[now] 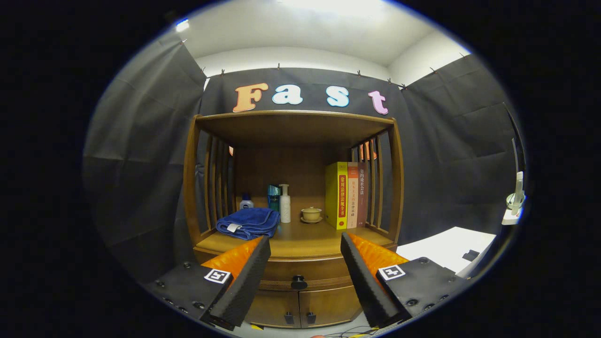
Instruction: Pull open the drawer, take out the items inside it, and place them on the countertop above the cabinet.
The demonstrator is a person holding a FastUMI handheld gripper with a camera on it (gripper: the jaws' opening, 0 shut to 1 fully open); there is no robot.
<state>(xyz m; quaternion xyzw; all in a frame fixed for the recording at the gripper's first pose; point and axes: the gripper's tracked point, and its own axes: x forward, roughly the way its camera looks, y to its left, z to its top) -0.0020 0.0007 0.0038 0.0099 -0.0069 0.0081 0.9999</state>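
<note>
Hand-held gripper: The hand-held gripper (300, 281) faces a wooden cabinet (296, 263) head-on, its two black, orange-backed fingers (246, 281) spread wide apart and holding nothing.

Drawer: The drawer (300, 272) sits closed under the cabinet's top, its front showing in the gap between the fingers. Its dark round knob (298, 282) lies between the fingers, a little ahead of them, with neither finger touching it.

Lower doors: Two small cabinet doors (300, 307) sit closed below the drawer, each with a dark pull near the middle seam.

Table: The cabinet's top, the table (305, 239) for this job, lies beyond the fingers under a wooden canopy with slatted sides.

Towel: A folded blue towel (249, 223) rests on the left of the table, just beyond the left finger.

Bottles: A small dark-capped bottle (246, 203) stands behind the towel; a teal box (273, 197) and a white pump bottle (285, 203) stand upright just beside the towel's right edge.

Cup: A small yellowish cup on a saucer (311, 215) sits near the middle, between the pump bottle and the books.

Books: Three upright books (347, 195), the thickest one yellow, stand against the right-hand slats.

Surroundings: A white surface (446, 249) lies to the right of the cabinet, beyond the right finger.
</note>
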